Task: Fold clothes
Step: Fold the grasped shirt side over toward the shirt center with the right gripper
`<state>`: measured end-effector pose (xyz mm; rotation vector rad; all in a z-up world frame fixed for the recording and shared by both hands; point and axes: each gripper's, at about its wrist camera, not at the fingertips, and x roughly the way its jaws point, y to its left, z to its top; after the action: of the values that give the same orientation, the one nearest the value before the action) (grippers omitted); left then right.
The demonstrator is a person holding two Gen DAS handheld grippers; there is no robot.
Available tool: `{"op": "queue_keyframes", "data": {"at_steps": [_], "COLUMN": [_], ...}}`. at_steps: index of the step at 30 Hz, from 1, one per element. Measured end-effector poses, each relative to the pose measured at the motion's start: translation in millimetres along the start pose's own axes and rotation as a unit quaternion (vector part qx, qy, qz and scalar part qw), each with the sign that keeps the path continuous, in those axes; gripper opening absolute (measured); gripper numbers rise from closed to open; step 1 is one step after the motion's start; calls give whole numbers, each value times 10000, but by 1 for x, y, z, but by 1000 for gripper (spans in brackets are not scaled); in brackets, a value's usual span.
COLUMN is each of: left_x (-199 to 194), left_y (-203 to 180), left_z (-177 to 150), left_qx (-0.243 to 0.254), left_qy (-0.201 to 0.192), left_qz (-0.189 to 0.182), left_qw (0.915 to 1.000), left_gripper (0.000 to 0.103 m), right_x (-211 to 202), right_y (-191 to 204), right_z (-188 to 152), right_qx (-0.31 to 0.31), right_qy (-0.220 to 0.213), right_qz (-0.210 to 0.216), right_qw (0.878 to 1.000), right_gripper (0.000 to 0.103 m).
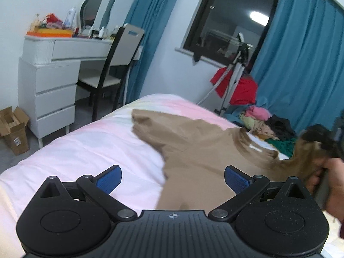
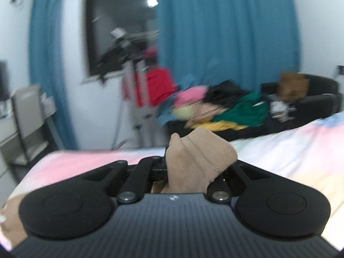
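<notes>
Room: bedroom with teal curtains (image 1: pixel 301 53), a dark window (image 1: pixel 232 21), a white dressing table (image 1: pixel 49 75) and a chair (image 1: pixel 111 64); a tripod (image 1: pixel 234 75) stands beyond the far edge of the bed.
Surface: bed (image 1: pixel 86 142) under a pale pink and white quilt, taking up the near ground in both views.
Garment: tan T-shirt (image 1: pixel 193 150) spread across the bed, its neckline with a white label turned toward the tripod side, its body running back toward the left gripper.
Left gripper: left gripper (image 1: pixel 173 178) is wide apart, blue pads (image 1: pixel 109 179) bare, nothing between them; it hangs over the quilt with the shirt's near edge just ahead and to its right.
Right gripper: right gripper (image 2: pixel 189 172) is clamped on a bunched corner of the tan T-shirt (image 2: pixel 197 161), the fabric standing up out of the jaws; in the left wrist view it shows at the shirt's right edge, blurred, lifting that side off the bed.
Key relation: the shirt's long axis seems to run from the neckline back toward the left gripper, so the free left side lies nearer the left gripper, while the right side is already held.
Likely step: judging by this, the left gripper needs to take the opposite shoulder or sleeve (image 1: pixel 146 124).
Other clothes: pile of unfolded clothes (image 2: pixel 221 107) beyond the bed, beside the tripod.
</notes>
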<state>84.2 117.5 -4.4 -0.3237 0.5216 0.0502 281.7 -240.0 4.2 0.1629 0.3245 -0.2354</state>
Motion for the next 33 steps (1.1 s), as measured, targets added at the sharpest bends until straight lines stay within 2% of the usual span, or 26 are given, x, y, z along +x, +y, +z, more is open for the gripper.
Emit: {"op": "queue_keyframes", "data": {"at_steps": [2,5,7,9,10,11,12,15,19,24,29,33], "left_x": [6,17,27,38,43,45,48,49,45,33,5,-12], "left_y": [8,17,20,21,19,18,16,11,4,-9,-28,-47], "left_z": [1,-2,-7,-12,-15,-17,-19,-24,-26,-30,-39,-50], "left_qx": [60,143,136,104,147,199,251,361,504,680,971,1207], "left_qy": [158,104,218,385,455,464,474,514,414,317,159,253], "left_qz": [135,358,391,340,316,321,324,290,297,159,-183,-455], "left_qw": [9998,9992,9989,9986,9984,9982,9980,9976,9974,9971,9950,9913], "left_gripper": [103,103,103,103,103,103,103,103,103,103,103,103], "right_x": [17,42,53,64,62,58,53,37,-6,-108,-208,-256], "right_y": [27,68,80,87,90,88,86,75,55,8,-42,-92], "right_z": [-17,-42,-53,-63,-65,-65,-65,-55,-42,-35,-43,-61], "right_qx": [-25,-64,-196,-311,-329,-303,-276,-172,8,131,176,742], "right_qy": [322,802,1000,1209,1180,1117,1054,963,866,730,763,843], "right_qz": [162,405,550,731,738,830,922,1090,1315,1593,1694,1584], "right_qw": [9993,9959,9933,9895,9897,9898,9898,9892,9875,9844,9824,9810], "right_gripper": [12,13,18,45,73,89,86,86,86,86,86,86]}}
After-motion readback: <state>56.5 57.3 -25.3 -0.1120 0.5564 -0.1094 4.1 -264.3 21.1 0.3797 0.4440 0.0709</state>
